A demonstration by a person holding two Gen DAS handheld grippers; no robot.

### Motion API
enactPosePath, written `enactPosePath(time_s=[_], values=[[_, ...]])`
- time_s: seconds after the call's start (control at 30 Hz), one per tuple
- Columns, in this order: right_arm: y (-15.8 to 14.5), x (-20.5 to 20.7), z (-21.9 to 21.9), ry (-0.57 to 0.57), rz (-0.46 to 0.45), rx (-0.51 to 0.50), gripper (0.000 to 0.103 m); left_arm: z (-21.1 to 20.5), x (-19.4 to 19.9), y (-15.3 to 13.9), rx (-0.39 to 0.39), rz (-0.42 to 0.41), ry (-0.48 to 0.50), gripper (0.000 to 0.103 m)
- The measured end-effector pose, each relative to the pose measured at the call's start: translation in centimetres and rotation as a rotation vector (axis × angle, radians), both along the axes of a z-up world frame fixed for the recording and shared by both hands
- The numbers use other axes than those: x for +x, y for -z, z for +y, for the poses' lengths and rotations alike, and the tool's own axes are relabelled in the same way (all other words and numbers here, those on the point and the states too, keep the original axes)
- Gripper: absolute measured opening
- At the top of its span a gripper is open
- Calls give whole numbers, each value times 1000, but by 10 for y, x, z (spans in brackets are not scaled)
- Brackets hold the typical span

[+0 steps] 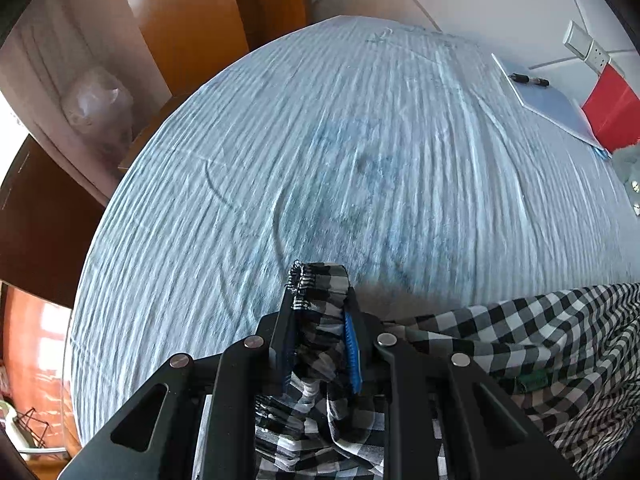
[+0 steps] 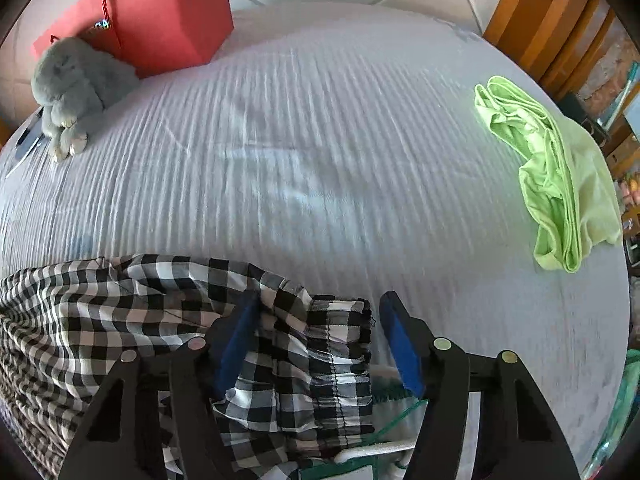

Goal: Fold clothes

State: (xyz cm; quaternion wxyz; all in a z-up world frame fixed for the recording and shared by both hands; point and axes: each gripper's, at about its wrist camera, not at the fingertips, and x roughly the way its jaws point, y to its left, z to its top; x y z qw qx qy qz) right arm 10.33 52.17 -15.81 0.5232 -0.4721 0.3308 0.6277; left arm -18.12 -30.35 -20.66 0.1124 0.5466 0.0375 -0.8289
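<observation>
My left gripper (image 1: 320, 300) is clamped narrow on a bunched edge of the black-and-white checked cotton garment (image 1: 520, 340), whose lower folds are cut off by the frame. It trails rightward over the pale blue ribbed bedspread (image 1: 320, 140). My right gripper (image 2: 316, 312) stands parted, the checked hem lying loose between its blue pads (image 2: 236, 340). I cannot see inside the red paper bag (image 2: 160, 12). A crumpled lime-green garment (image 2: 560, 176) lies well apart.

Checked garment (image 2: 296, 344) between parted fingers of right hand-held gripper (image 2: 316, 312)
</observation>
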Motion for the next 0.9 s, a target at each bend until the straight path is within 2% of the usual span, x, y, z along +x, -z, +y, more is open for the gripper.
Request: enactPosePath(time_s=[0.13,0.2,0.23,0.27,0.33,0.47,0.57,0.7,0.8,0.87,0.9], values=[[3,2,2,13,24,-30,59,0,-1,0,-3,-1,8,20],[2,-4,4,-16,20,-47,49,1,-2,0,-14,-2,5,20],[0,-8,4,-31,23,-54,36,2,-4,0,-26,-4,1,20],[-1,-12,4,-47,19,-51,31,4,-5,-1,-41,-4,-2,20],[-5,-19,0,-87,-6,-19,29,9,-8,-7,-90,9,-7,18],[-40,-9,-21,-118,96,128,27,5,-2,-54,-86,138,-50,18],[-74,8,-56,-149,162,229,27,3,13,-89,-64,238,-13,18],[-105,49,-133,-143,243,342,27,-2,54,-109,-65,326,49,18],[-107,61,-183,-174,235,359,27,-14,101,-103,-58,365,93,18],[-98,74,-210,-192,216,323,28,-24,121,-84,-56,322,128,20],[-90,78,-223,-201,200,289,29,-29,129,-73,-45,294,143,24]])
